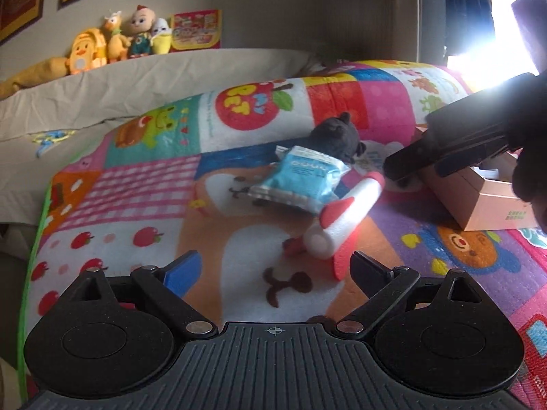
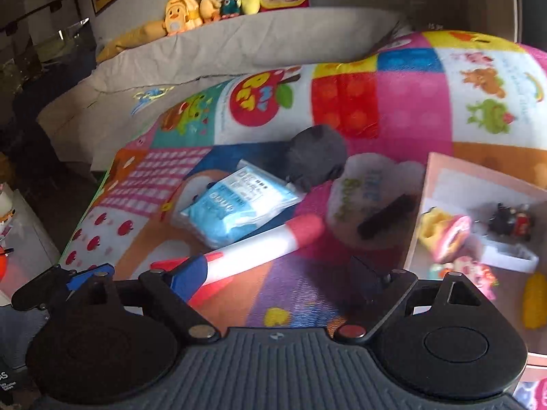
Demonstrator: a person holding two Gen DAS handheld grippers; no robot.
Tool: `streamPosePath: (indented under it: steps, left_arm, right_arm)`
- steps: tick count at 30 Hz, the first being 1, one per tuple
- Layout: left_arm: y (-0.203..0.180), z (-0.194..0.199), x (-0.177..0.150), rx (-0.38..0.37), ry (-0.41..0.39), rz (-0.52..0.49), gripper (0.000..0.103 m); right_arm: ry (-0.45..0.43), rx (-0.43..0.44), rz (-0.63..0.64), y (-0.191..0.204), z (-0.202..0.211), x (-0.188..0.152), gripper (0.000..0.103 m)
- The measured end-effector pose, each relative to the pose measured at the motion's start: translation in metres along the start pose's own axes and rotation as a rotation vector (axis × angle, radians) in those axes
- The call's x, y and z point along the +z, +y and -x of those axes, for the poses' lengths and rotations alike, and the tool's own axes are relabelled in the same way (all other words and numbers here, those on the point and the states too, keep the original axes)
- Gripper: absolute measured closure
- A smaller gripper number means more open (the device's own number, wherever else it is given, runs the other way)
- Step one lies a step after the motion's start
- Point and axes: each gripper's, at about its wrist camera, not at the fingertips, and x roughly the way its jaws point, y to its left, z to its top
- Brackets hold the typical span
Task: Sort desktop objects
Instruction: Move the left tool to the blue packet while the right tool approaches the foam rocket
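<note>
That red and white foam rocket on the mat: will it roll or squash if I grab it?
The rocket looks like soft foam, so probably light and squashable. Its round body could roll, though the red fins likely stop it. It lies partly on the blue packet, so lifting may shift that.

Foam rocket (image 1: 345, 218) flat beside blue packet (image 1: 304, 179)

A: The blanket (image 1: 143, 184) is showing bright patchwork: pink checks, red apples, a green frog, an orange bear.

B: The foam rocket (image 1: 345, 212) is looking white with red fins and nose. The packet (image 1: 304, 177) is showing pale blue, the plush toy (image 1: 336, 135) black.

A: The box (image 2: 478, 177) is looking pinkish-tan, holding yellow and pink toys.
</note>
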Motion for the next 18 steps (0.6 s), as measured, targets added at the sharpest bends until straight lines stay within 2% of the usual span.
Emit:
streamPosePath:
  steps: [4,6,9,10,11,12,15,17,18]
  left_arm:
    - [0.014,0.004,-0.003,0.013,0.011,0.025,0.005]
    - [0.018,0.007,-0.004,0.012,0.014,0.024,0.005]
    - [0.022,0.013,-0.005,0.009,0.012,0.030,0.005]
    - [0.023,0.014,-0.005,0.008,0.010,0.034,0.005]
    - [0.024,0.015,-0.005,0.005,0.009,0.038,0.005]
    - [0.023,0.016,-0.005,0.000,0.009,0.040,0.005]
    - [0.018,0.017,-0.003,-0.019,0.010,0.035,0.004]
    - [0.011,0.016,-0.001,-0.036,0.013,0.021,0.004]
    - [0.007,0.015,0.000,-0.044,0.016,0.017,0.004]
  right_arm:
    - [0.012,0.000,-0.165,0.010,-0.041,0.010,0.013]
    - [0.013,-0.011,-0.181,0.014,-0.059,0.015,0.013]
    - [0.034,-0.062,-0.125,0.022,-0.076,0.014,0.018]
    - [0.039,-0.077,-0.096,0.023,-0.076,0.012,0.025]
    - [0.063,-0.076,-0.057,0.023,-0.075,0.008,0.040]
    - [0.072,-0.059,-0.039,0.021,-0.071,0.004,0.041]
    - [0.049,-0.038,0.034,0.014,-0.041,-0.014,0.053]
    - [0.003,-0.087,0.124,0.011,-0.015,-0.029,0.058]
    - [0.007,-0.116,0.174,0.010,-0.004,-0.035,0.060]
